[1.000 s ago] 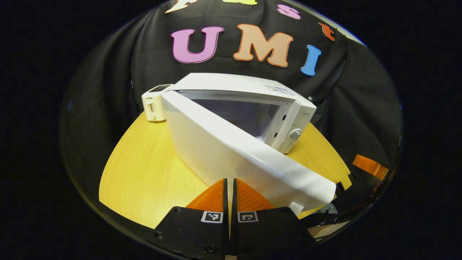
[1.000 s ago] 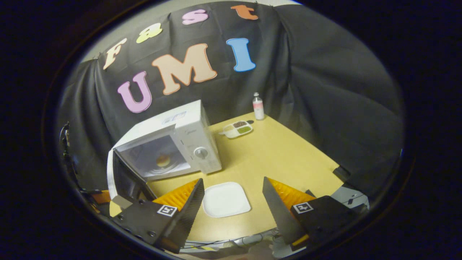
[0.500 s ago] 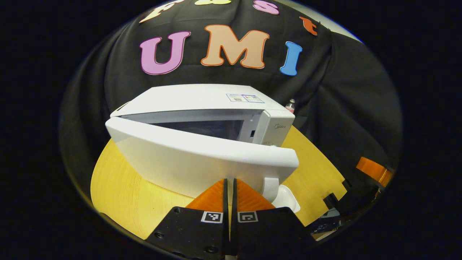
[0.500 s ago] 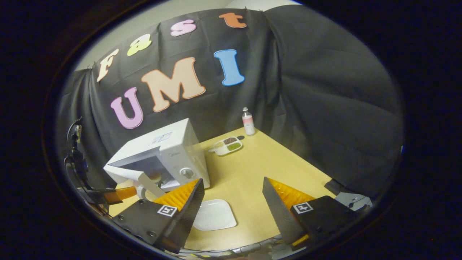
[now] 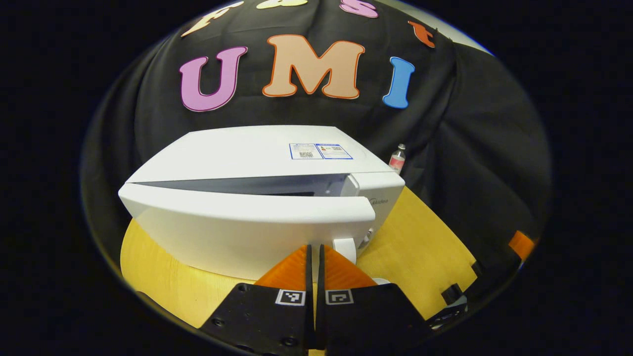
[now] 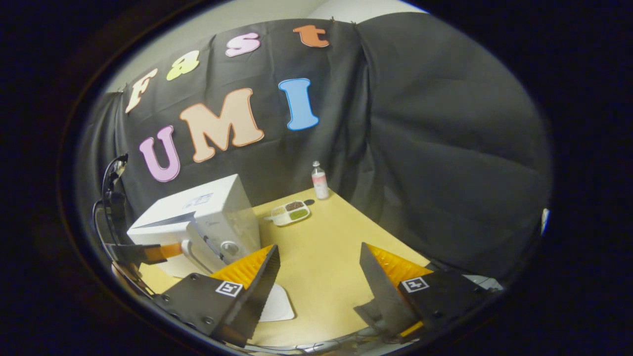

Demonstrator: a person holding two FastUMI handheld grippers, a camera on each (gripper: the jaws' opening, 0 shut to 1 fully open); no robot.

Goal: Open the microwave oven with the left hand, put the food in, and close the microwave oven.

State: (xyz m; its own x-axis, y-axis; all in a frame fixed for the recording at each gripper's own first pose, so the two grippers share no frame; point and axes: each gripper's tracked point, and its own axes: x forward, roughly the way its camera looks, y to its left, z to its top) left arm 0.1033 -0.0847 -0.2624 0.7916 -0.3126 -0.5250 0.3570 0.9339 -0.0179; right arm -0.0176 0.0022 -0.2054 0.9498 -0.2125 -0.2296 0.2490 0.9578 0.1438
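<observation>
The white microwave [image 5: 247, 153] stands on the yellow table [image 5: 420, 247]. Its door [image 5: 232, 232] is almost closed, with a narrow dark gap along its top edge, and the inside is hidden. My left gripper [image 5: 314, 253] is shut with nothing between its fingers, and its tips rest against the door's front beside the handle [image 5: 344, 248]. In the right gripper view the microwave [image 6: 207, 212] sits at the left, with the left gripper [image 6: 148, 253] against its door. My right gripper [image 6: 316, 264] hangs open and empty above the table, apart from the microwave.
An empty white plate [image 6: 277, 306] lies on the table [image 6: 326, 247] in front of the microwave. A divided food tray [image 6: 291, 212] and a small bottle [image 6: 320, 180] stand near the back edge. Black cloth walls surround the table.
The microwave door has swung from wide open to almost closed, with my shut left gripper following against it. My right gripper has drawn back from the microwave and stays open.
</observation>
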